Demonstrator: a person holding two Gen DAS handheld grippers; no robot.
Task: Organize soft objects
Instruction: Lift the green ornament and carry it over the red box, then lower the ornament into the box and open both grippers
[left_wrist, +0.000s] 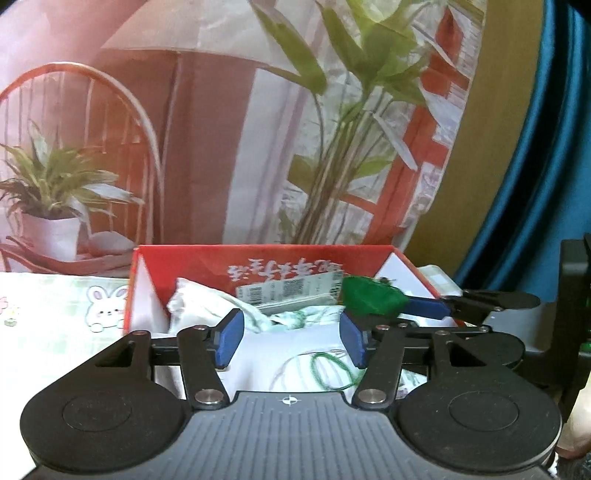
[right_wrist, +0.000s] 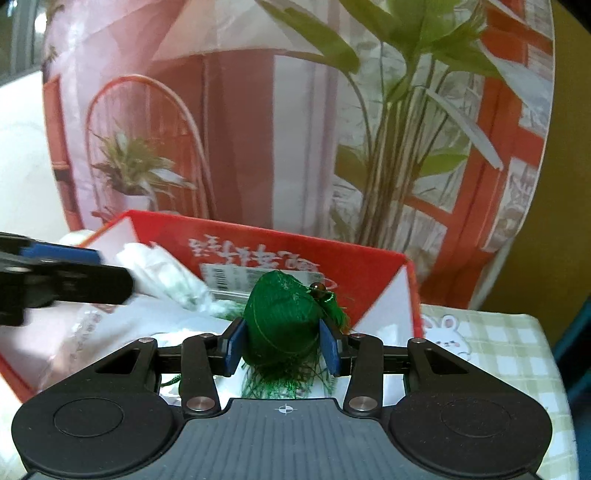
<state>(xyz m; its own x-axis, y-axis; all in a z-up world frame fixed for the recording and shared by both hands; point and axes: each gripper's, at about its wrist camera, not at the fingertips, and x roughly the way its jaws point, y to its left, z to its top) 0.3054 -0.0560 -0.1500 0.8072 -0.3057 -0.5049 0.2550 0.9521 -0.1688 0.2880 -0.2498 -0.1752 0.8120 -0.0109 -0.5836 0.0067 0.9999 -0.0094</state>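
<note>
Right gripper (right_wrist: 282, 345) clenching green tasselled pouch (right_wrist: 284, 317) – holding it over near-right part of red box (right_wrist: 295, 240). Left gripper (left_wrist: 291, 338) hanging released, nothing between pads – over white soft items (left_wrist: 192, 302) lying inside box, on bunny-print cloth (left_wrist: 55, 314).

My left gripper (left_wrist: 291, 338) and right gripper (right_wrist: 282, 345) look alike: black linkage arms with silver pivot screws, blue pads (left_wrist: 229, 338), round black discs at the lower corners, ribbed grey base with a white crosshair.
</note>
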